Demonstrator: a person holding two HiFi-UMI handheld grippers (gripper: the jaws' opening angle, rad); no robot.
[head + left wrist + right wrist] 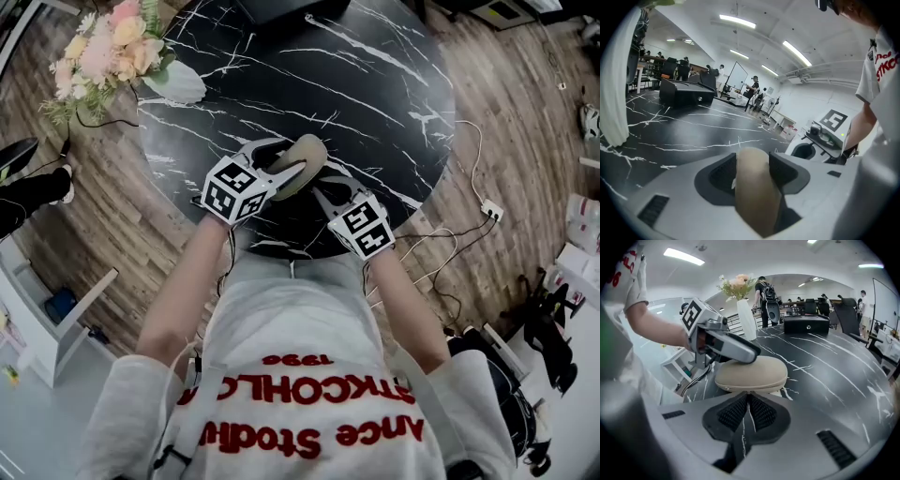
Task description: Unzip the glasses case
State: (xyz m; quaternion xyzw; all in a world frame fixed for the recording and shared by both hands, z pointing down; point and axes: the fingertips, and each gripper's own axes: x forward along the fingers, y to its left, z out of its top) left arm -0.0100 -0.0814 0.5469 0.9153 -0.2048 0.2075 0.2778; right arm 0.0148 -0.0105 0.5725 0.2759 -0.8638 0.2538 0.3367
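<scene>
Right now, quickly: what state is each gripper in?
Left gripper: shut on the beige glasses case.
Right gripper: shut; whether it pinches anything thin cannot be told.

The oval fabric glasses case is plain beige, with a paler seam line round its rim. The round marble-look table is black, crossed by thin white veins. The left gripper and the right gripper both have pale grey bodies, black ribbed pads and cubes patterned in black-and-white squares. At the table's left edge, the flowers are pink and cream and their vase is white. The plank floor is streaked brown wood.
</scene>
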